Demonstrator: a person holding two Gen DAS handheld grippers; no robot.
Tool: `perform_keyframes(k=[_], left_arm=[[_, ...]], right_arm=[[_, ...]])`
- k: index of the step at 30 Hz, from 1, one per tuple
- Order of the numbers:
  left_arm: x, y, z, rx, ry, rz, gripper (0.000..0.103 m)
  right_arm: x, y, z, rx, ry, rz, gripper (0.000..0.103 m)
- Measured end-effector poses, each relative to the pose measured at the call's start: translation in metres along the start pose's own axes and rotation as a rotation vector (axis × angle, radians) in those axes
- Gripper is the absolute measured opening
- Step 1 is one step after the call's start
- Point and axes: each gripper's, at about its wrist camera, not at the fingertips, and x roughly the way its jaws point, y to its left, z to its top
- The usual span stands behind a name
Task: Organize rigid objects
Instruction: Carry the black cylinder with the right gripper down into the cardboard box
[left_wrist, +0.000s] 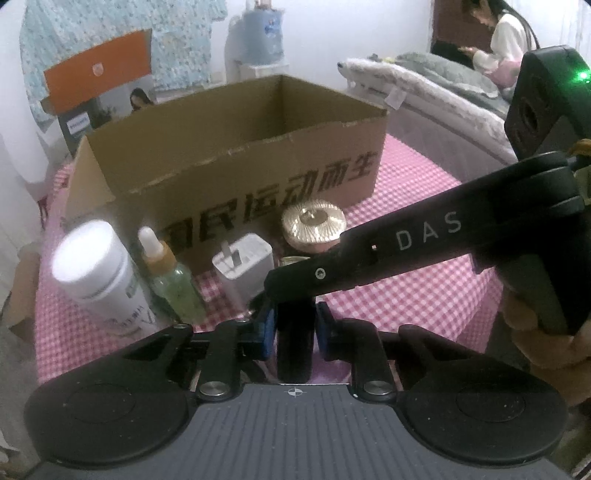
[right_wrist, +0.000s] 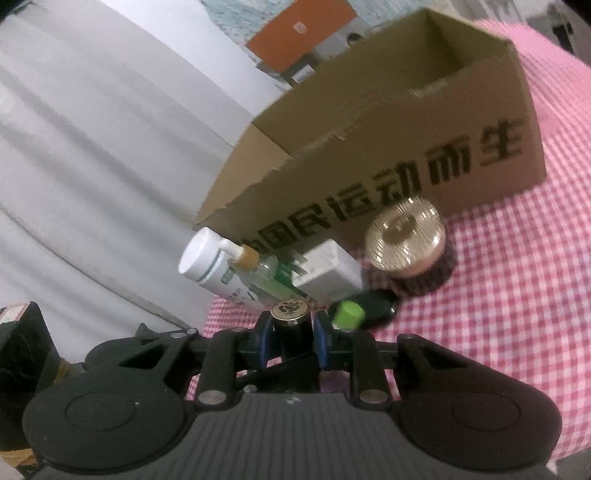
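Observation:
A black tube (left_wrist: 295, 343) with a gold rose-stamped cap (right_wrist: 290, 308) stands between the blue pads of my left gripper (left_wrist: 295, 325), which is shut on its lower part. My right gripper (right_wrist: 290, 332) is shut on the same tube near the cap; one of its fingers (left_wrist: 388, 240) crosses the left wrist view from the right. Behind stands an open cardboard box (left_wrist: 229, 173) on a pink checked cloth (left_wrist: 424, 288). In front of the box are a white bottle (left_wrist: 92, 258), a dropper bottle (left_wrist: 173, 284), a white charger plug (left_wrist: 245, 269) and a gold-lidded jar (left_wrist: 314, 225).
A small green-capped item (right_wrist: 347, 314) lies by a black object (right_wrist: 380, 306) just right of the tube. An orange box (left_wrist: 99, 77) stands behind the carton. A bed (left_wrist: 424, 85) with a seated person (left_wrist: 506, 37) is at the back right. A white curtain (right_wrist: 92, 147) hangs left.

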Motion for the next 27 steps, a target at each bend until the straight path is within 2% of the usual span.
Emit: perform_keyframes(k=[6,11,14,16,20,27], left_arm=[[-0.031,0.007,0.020,-0.007,-0.093,0.042,0.021],[-0.057,0.029,0.060,-0.046,-0.171,0.084,0.021],[-0.055,0.045,0.088,-0.070,-0.185,0.098,0.021],[-0.042,0.059,0.106,-0.096,-0.160,0.101,0.021],[0.001,0.091,0.127,-0.154,-0.062,0.097,0.021],[0.071,0.122,0.136,-0.211,0.122,0.117,0.021]], right_arm=[[-0.010,0.027,0.016,-0.082,-0.033,0.020,0.026],[-0.021,0.069,0.054,-0.224,-0.089,0.057,0.025],[-0.018,0.090,0.085,-0.285,-0.104,0.083,0.025],[-0.008,0.097,0.110,-0.294,-0.090,0.090,0.025],[0.031,0.093,0.158,-0.248,0.008,0.074,0.025],[0.113,0.050,0.207,-0.111,0.204,0.020,0.025]])
